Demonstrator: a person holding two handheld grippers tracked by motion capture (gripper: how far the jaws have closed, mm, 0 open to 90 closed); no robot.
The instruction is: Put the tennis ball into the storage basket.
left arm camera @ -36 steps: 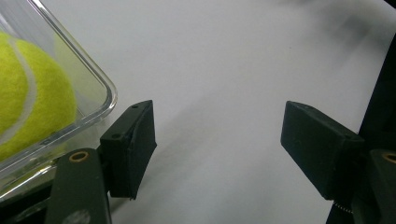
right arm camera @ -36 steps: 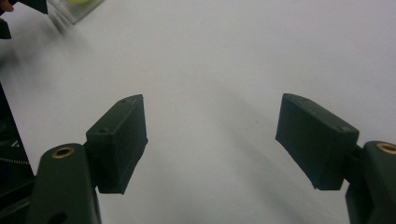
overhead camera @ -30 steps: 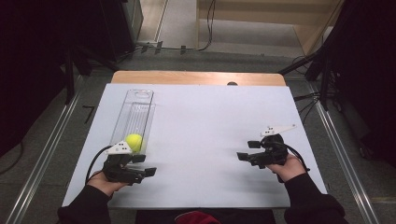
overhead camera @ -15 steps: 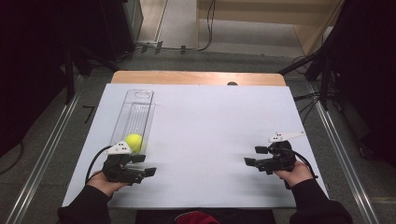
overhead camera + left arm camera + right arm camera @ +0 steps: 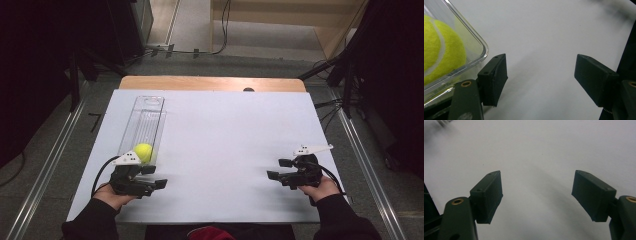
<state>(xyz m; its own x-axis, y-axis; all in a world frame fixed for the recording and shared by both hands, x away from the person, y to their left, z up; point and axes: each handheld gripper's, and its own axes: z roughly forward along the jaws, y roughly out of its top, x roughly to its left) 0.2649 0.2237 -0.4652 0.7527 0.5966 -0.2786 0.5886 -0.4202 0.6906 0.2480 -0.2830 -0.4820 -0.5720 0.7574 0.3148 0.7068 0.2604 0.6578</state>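
High view: tennis ball [image 5: 143, 152] sits at near end of clear tray [image 5: 148, 100], just beside left gripper [image 5: 156, 177]; tray's long axis runs away from the person.
Both grippers released and empty. Right gripper [image 5: 278, 169], well apart, has drifted nearer the person; left hasn't moved.

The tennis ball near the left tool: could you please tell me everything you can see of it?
The tennis ball is bright yellow-green and fuzzy like felt, with a pale curved seam visible in the left gripper view. It lies inside the long clear plastic tray, at its near end, resting on the tray's floor close to the rounded corner wall. The left tool sits just outside that corner with its jaws apart, not gripping the ball.
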